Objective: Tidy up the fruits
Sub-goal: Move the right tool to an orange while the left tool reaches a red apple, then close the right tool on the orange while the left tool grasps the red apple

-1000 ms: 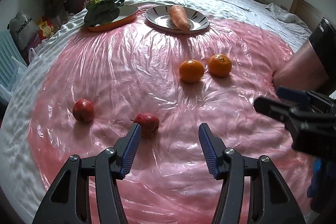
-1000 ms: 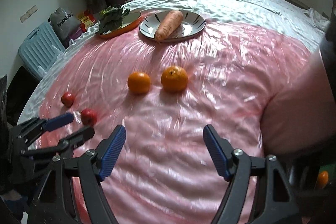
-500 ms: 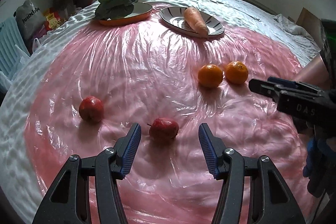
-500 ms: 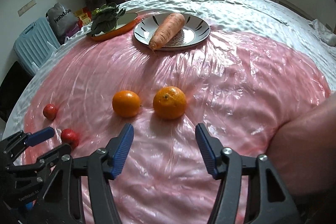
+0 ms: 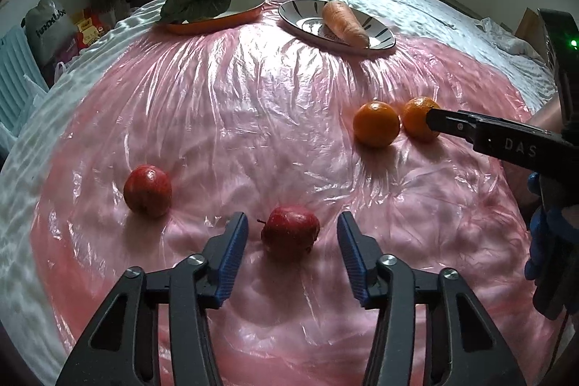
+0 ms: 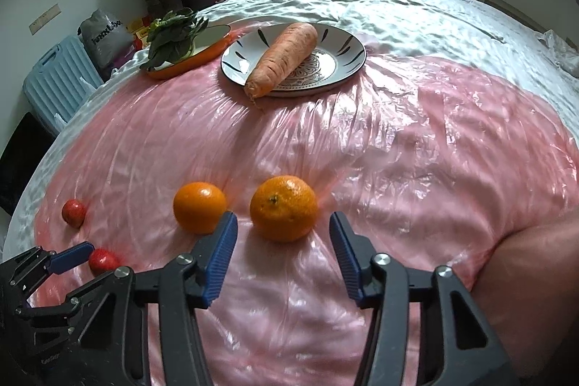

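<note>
A big bed fills the room, draped in a crinkled pink plastic sheet (image 5: pixel 253 118) that everything sits on. At the far edge are two plates: an orange-rimmed plate (image 6: pixel 202 55) holding leafy greens (image 6: pixel 173 33), and beside it a patterned white plate (image 6: pixel 340 60) with a carrot (image 6: pixel 284 56) lying slantwise across it, thin end toward me.

Nearer in, the fruit lies in two pairs. Two oranges sit side by side, and the right-hand orange (image 6: pixel 284 208) lies straight ahead of the right gripper (image 6: pixel 283 227), centred in the gap between its wide-spread jaws, just past the blue pads. The left orange (image 6: pixel 199 207) is just beside the left pad; I can't tell whether pad and peel touch.

Off to the left are two red apples. The nearer apple (image 5: pixel 290 232), its stem pointing left, sits squarely between the tips of the left gripper (image 5: pixel 291 228), whose jaws are also wide apart and gripping nothing. The farther apple (image 5: pixel 147 190) is well off to its left.

So each hand has its own fruit dead ahead; being round, neither fruit demands any particular wrist angle. I'd guess a short push forward and a squeeze is all either needs, though the slick sheet could let the fruit roll.
</note>
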Tool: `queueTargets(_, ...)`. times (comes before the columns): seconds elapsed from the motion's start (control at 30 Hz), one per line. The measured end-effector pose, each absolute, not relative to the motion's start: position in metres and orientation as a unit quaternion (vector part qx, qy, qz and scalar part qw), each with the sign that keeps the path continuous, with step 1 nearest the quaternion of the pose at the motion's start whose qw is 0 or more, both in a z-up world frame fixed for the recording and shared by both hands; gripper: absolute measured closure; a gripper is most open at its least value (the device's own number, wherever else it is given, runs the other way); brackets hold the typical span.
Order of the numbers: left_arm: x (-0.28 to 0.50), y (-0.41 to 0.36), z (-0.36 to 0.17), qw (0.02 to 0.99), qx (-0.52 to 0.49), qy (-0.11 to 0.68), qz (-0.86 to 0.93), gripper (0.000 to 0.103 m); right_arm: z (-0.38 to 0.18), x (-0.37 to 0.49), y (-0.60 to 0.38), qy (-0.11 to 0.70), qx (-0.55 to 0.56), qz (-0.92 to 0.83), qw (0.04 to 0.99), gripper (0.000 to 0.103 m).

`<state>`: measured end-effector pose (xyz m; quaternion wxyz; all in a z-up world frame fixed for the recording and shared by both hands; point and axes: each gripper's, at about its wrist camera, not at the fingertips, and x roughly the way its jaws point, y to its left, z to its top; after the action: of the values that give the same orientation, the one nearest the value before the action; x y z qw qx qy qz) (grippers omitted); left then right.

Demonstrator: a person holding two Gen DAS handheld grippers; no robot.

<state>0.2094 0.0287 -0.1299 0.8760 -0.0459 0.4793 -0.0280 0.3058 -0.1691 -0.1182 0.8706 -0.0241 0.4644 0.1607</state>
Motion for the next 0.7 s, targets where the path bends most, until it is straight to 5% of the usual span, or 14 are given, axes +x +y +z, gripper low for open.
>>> queueTargets(0.4, 0.212, 0.036, -0.139, 0.871, -0.056, 0.487, -0.030, 0.066, -0.139, 0.331, -0.154, 0.484, -0.047, 0.156, 0.860, 0.003)
queueTargets(0.7, 0.213, 0.030, -0.141, 0.871, -0.042, 0.488, -0.038, 0.074, -0.149, 0.341, -0.156, 0.499, -0.038, 0.150, 0.853, 0.017)
